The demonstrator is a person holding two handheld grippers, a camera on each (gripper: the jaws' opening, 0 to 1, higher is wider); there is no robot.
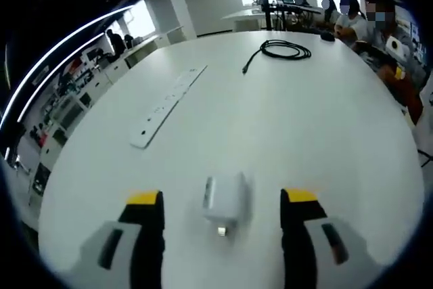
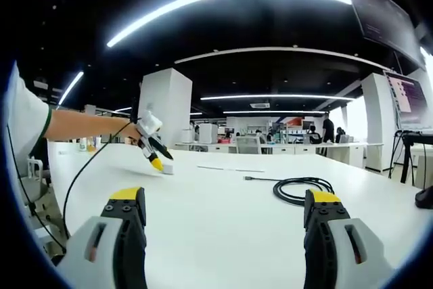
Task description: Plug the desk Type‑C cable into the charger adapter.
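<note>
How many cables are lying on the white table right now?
1: a black coiled cable on the table's far side, beyond the power strip and charger adapter.

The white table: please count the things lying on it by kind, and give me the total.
Charger adapter: 1, white, between the left tool jaws.
Black coiled cable: 1.
White power strip: 1.
Total: 3 things on the table.

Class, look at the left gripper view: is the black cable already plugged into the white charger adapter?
No. The black cable lies coiled far across the table, while the charger adapter sits alone between the open left gripper jaws.
</note>
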